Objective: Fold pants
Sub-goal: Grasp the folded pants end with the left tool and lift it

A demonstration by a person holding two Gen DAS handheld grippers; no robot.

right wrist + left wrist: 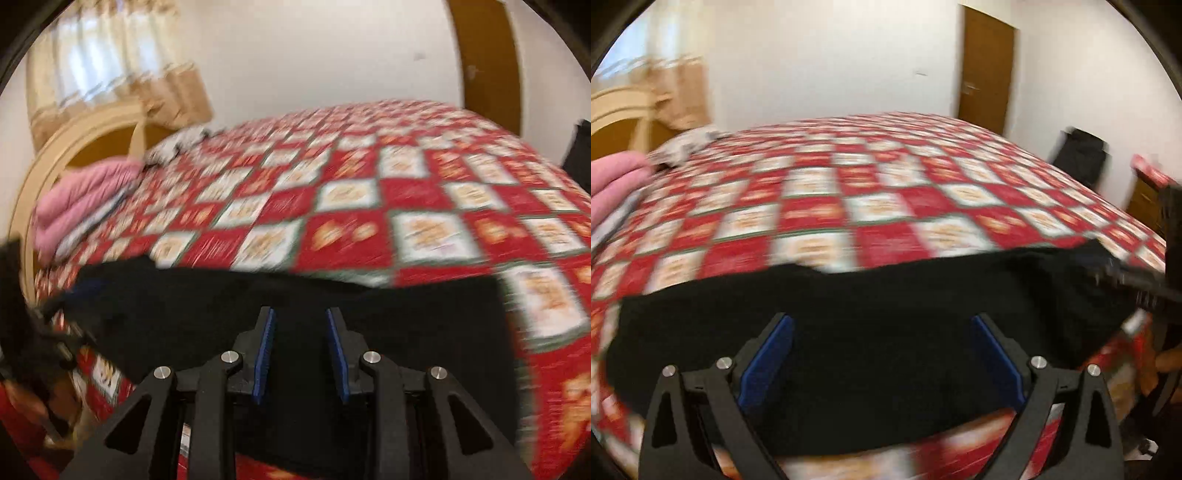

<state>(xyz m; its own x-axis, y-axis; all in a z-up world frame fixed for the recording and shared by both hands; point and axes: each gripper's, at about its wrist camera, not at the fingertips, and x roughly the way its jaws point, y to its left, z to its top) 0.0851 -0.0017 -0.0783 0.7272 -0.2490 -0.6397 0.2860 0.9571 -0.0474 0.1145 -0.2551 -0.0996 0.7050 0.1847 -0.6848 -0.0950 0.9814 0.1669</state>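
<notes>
Your black pants (871, 332) lie flat as a wide dark band across the near edge of the bed, on the red-and-white checked bedspread (849, 206). Both pictures are blurred.

Your left gripper (882, 354) hangs over the middle of the pants with its blue pads (772, 358) spread wide apart; nothing sits between them, and they grip no cloth.

Your right gripper (300, 354) hangs over the pants (406, 325) nearer their right end. Its pads (264, 354) stand a narrow gap apart, and you cannot make out any cloth pinched between them.

At the far left of the bed a pink folded blanket (85, 199) rests by the cream headboard (74, 147). A brown door (988, 70) stands in the far wall.
</notes>
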